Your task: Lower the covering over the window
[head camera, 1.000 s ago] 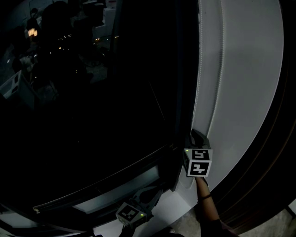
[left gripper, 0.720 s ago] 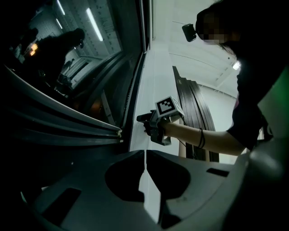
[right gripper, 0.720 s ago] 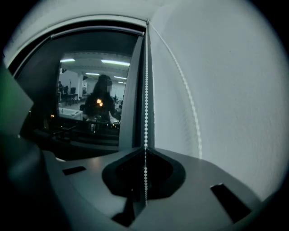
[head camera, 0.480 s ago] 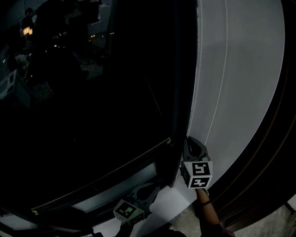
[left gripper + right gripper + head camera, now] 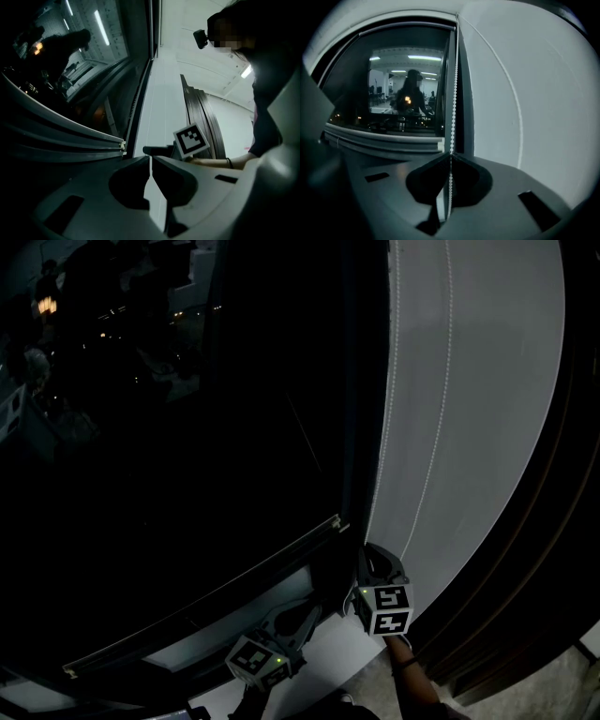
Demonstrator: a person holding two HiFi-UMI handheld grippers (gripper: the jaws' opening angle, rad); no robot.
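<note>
1. Hanging low near the window ledge, the left gripper [image 5: 150, 159] is clenched on nothing.
2. The right gripper [image 5: 451, 157] is clamped on the bead chain [image 5: 452, 93], at the right edge of the dark window [image 5: 187, 474].
3. The covering cannot be told apart from the dark glass.

White ledge at the foot of the window

A white ledge [image 5: 352, 652] runs along the bottom of the dark window [image 5: 187, 474], just under its frame (the ledge is plain and pale); at the lower right shows a patch of grey speckled floor [image 5: 562, 681].
</note>
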